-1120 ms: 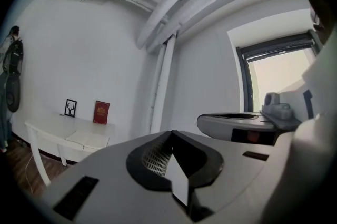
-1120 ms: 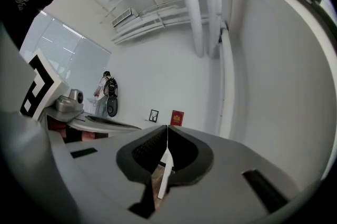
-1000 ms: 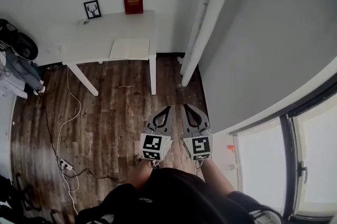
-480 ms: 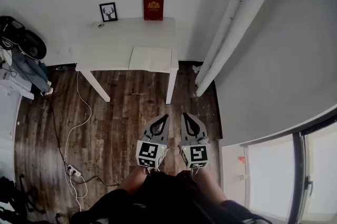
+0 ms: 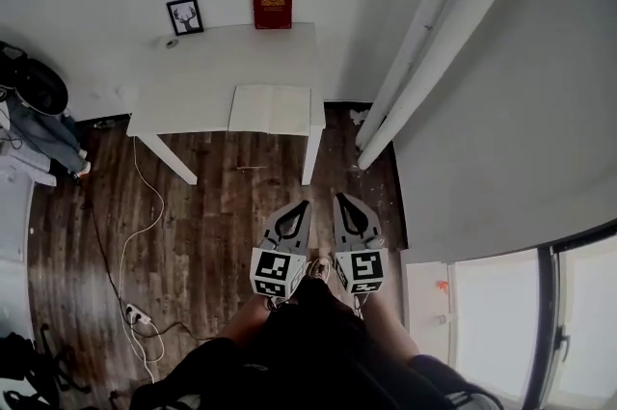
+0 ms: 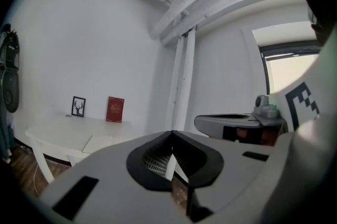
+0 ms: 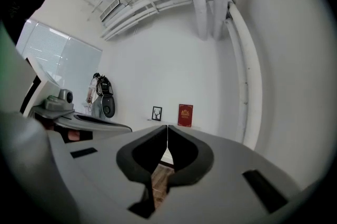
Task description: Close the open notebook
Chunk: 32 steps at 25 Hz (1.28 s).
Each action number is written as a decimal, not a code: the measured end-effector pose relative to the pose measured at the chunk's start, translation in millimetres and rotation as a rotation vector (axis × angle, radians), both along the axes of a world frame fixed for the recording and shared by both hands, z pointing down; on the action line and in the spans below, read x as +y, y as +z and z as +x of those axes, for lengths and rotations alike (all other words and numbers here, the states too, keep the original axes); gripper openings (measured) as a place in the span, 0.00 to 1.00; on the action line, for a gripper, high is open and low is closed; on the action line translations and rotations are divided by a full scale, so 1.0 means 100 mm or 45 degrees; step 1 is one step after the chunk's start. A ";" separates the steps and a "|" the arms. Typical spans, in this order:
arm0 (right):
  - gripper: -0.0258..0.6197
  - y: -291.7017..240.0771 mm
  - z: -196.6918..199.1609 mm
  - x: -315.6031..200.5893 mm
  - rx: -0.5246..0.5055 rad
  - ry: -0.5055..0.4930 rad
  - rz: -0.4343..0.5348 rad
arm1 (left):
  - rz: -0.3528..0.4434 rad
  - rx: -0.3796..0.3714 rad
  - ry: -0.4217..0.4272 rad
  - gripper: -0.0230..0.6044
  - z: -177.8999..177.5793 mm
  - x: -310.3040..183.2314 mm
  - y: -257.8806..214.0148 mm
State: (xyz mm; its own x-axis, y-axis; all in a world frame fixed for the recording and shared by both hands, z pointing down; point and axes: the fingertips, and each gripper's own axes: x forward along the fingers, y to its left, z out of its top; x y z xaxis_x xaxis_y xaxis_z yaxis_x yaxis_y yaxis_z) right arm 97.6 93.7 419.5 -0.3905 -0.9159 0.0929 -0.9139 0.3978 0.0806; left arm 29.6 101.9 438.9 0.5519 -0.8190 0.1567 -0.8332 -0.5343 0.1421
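- Notebook [image 5: 271, 109] is seen lying open, pages up, on the table [image 5: 207, 66], at the near edge by the right corner.
- The left gripper [image 5: 302, 204] is held over the wooden floor [image 5: 207, 225], well apart from the table. Its jaws are pressed together at the tips, and nothing is pinched between them.
- The right gripper [image 5: 341, 198] is held just beside the left one. Its jaws are likewise pressed together and empty.
- Both grippers are pointed toward the table, and neither is touching the notebook.
- A red book [image 5: 272, 3] and a framed picture [image 5: 185, 15] are stood against the wall at the table's far edge, with the picture to the left of the book.
- A white cable [image 5: 137, 205] is trailed over the floor left of the table, down to a power strip [image 5: 138, 314].
- White pipes [image 5: 434, 41] are run along the wall to the right of the table.
- In the left gripper view the notebook is seen beyond the jaws, on the table's near corner, with the red book behind it.
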 end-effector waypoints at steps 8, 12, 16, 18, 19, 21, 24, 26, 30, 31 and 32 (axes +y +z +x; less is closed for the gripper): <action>0.08 -0.03 -0.07 -0.75 -0.056 -0.098 -0.021 | -0.058 -0.020 -0.068 0.04 0.05 -0.72 0.03; 0.08 0.06 0.12 -1.00 -0.074 -0.098 -0.077 | -0.097 -0.066 -0.069 0.04 0.22 -0.95 0.14; 0.08 0.21 0.17 -1.24 -0.096 -0.117 -0.097 | -0.155 -0.069 -0.091 0.04 0.26 -1.14 0.37; 0.08 0.32 0.20 -1.32 -0.111 -0.122 -0.130 | -0.190 -0.075 -0.084 0.04 0.31 -1.19 0.48; 0.08 0.36 0.20 -1.36 -0.116 -0.129 -0.145 | -0.204 -0.078 -0.083 0.04 0.32 -1.22 0.52; 0.08 0.43 0.15 -1.44 -0.116 -0.153 -0.178 | -0.217 -0.081 -0.093 0.04 0.29 -1.32 0.55; 0.08 0.51 0.07 -1.68 -0.108 -0.164 -0.211 | -0.221 -0.083 -0.114 0.04 0.17 -1.58 0.59; 0.08 0.55 0.02 -1.83 -0.092 -0.164 -0.228 | -0.229 -0.084 -0.115 0.04 0.10 -1.75 0.64; 0.08 0.71 -0.10 -2.14 -0.089 -0.145 -0.281 | -0.250 -0.103 -0.084 0.04 -0.04 -2.07 0.74; 0.08 0.75 -0.12 -2.22 -0.112 -0.132 -0.305 | -0.252 -0.115 -0.074 0.04 -0.06 -2.16 0.75; 0.08 0.78 -0.14 -2.30 -0.143 -0.121 -0.329 | -0.250 -0.126 -0.066 0.04 -0.09 -2.24 0.77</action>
